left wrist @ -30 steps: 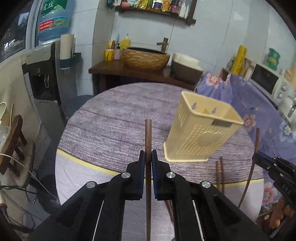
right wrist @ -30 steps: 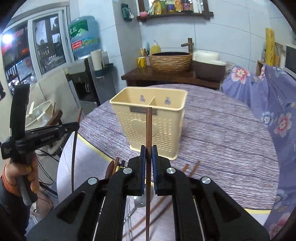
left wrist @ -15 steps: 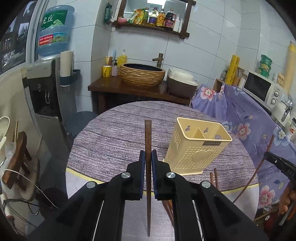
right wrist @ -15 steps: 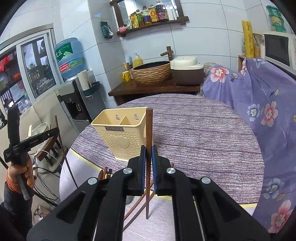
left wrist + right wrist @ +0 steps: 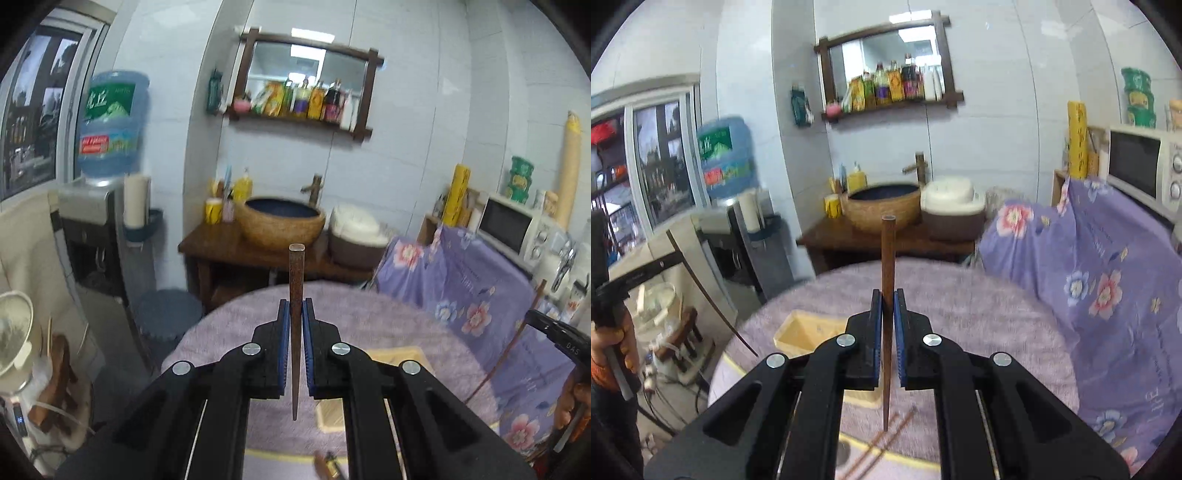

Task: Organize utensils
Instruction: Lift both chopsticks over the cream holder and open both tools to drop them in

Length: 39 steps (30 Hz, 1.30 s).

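Left gripper [image 5: 294, 314] clamped on a dark wooden chopstick [image 5: 295, 288], upright between the blue pads, thick end up, tip hanging over the round purple worktop [image 5: 229, 332]. Right gripper [image 5: 885, 306] likewise clamped on a second chopstick [image 5: 887, 258], held upright above the worktop, with the yellow utensil holder [image 5: 801, 332] standing low and to the left, partly hidden by the gripper body. More loose chopsticks [image 5: 886, 435] lying near the worktop's front edge.
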### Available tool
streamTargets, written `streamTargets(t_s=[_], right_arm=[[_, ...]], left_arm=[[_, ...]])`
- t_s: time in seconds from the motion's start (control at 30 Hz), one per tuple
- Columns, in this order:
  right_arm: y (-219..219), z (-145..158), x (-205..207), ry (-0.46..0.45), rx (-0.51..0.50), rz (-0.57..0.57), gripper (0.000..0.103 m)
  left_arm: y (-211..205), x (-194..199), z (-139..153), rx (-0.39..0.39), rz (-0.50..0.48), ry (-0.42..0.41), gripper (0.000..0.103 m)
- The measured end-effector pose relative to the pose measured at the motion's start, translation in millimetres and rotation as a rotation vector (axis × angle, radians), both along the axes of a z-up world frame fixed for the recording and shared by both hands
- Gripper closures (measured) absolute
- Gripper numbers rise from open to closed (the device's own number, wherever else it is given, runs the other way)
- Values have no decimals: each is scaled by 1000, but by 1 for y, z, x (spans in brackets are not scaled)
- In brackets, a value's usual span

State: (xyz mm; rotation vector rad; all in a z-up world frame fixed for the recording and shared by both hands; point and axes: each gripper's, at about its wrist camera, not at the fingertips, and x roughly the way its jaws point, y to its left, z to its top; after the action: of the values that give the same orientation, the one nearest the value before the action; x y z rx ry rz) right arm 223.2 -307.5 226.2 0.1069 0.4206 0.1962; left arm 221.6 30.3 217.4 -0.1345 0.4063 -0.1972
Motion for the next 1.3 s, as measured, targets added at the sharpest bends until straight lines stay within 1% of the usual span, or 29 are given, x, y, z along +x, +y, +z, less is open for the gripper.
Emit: streamTargets(t_s=[0.1,0.17,0.23,0.27,0.33,0.4,0.5,0.63,0.8,0.87,1.0,1.13,1.23,1.27,1.3], right_arm=[[6,38,9,-76,20,-12,96],[14,57,17,-118,36,-11,96],[23,62,26,-132,36,-8,96],[29,60,32,-130,38,-5,96],[39,50,43,-112,37,0,96],[49,30,53,-79,43,8,96],[58,-4,70,-24,40,-1,96],[59,-44,85,54,70,-7,96],[55,-76,93,117,95,-19,96],[53,-84,94,123,100,-28,96],[50,-90,94,119,111,-31,96],[50,-91,94,114,115,-36,95],[49,-94,93,109,113,-39,95],[48,-94,92,108,114,-39,94],[48,-94,90,102,112,-44,93]], left_arm=[[-9,9,37,-64,-40,-36,95],[-17,14,50,-92,-56,-55,95],[-30,18,56,-92,-72,-71,95],[-35,20,54,-92,-77,-74,95],[-46,26,43,-99,-92,-59,95],[-55,33,25,-99,-100,-34,95],[-68,42,-7,-64,-94,5,95],[-74,53,-45,-57,-86,60,95],[-74,64,-79,-54,-77,130,95],[-74,69,-88,-55,-71,153,95],[-74,74,-100,-61,-65,178,95],[-77,73,-104,-38,-64,161,95],[-77,73,-104,-41,-81,173,94],[-76,72,-104,-42,-87,177,92],[-76,69,-104,-42,-89,177,84]])
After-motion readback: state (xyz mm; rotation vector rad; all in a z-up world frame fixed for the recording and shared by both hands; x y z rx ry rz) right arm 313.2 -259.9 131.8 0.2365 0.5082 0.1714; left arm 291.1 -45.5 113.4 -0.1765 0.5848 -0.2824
